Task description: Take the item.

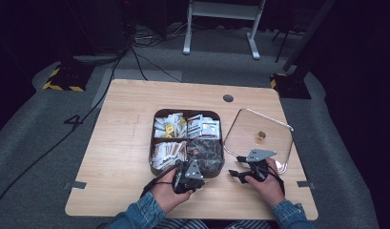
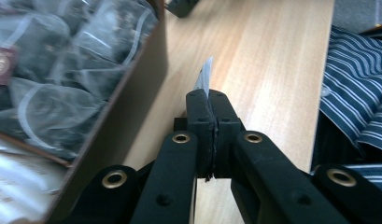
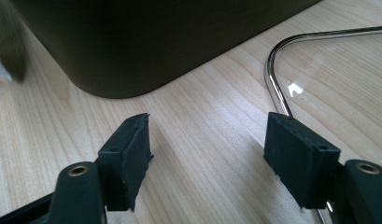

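Observation:
A dark brown box (image 1: 186, 139) with four compartments stands mid-table, holding white, yellow and dark sachets. My left gripper (image 1: 192, 177) (image 2: 209, 100) hovers just in front of the box's near wall (image 2: 132, 107), shut on a thin pale sachet (image 2: 205, 77) whose edge pokes out past the jaws. Dark see-through sachets (image 2: 53, 70) fill the compartment beside it. Right of the box, my right gripper (image 1: 236, 167) (image 3: 212, 149) is held open and low over the wood with nothing between its jaws. It faces the box's rounded corner (image 3: 132, 46).
A glass lid (image 1: 259, 136) with a metal rim (image 3: 277, 88) and a small gold knob lies flat on the table to the right of the box, close to the right gripper. The person's striped shirt (image 2: 357, 79) is at the table's near edge.

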Motion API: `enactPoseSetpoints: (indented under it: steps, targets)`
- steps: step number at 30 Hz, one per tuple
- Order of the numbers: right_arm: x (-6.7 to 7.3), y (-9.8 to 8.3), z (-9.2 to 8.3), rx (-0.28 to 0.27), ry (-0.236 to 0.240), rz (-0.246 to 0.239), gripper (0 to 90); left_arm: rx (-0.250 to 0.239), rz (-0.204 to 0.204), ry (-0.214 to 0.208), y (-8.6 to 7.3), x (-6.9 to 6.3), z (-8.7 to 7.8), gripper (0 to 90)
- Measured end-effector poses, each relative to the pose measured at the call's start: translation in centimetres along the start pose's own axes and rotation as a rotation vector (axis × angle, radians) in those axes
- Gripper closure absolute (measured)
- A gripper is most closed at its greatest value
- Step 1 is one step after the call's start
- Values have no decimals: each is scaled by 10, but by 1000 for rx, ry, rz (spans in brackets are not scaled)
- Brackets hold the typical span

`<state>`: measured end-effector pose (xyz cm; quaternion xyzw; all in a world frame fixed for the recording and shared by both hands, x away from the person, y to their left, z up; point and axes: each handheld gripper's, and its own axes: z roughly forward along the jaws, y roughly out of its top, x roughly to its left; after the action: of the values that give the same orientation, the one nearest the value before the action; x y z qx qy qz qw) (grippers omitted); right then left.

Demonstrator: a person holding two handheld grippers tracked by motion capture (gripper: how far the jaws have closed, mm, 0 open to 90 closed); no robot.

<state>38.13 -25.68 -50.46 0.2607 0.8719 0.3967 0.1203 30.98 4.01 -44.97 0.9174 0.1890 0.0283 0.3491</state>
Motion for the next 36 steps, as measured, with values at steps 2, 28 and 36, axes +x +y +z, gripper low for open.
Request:
enactPoseSetpoints:
  steps: [2, 28, 36]
  targets:
    - [0, 0, 0, 0, 0, -1, 318, 10, -2, -31, 0, -2, 4, 832]
    - [0, 0, 0, 0, 1, 1, 317, -256, -115, 178, -2, 25, -52, 368]
    - [0, 0, 0, 1, 0, 0, 315, -280, -143, 267, -9, 35, -67, 367]
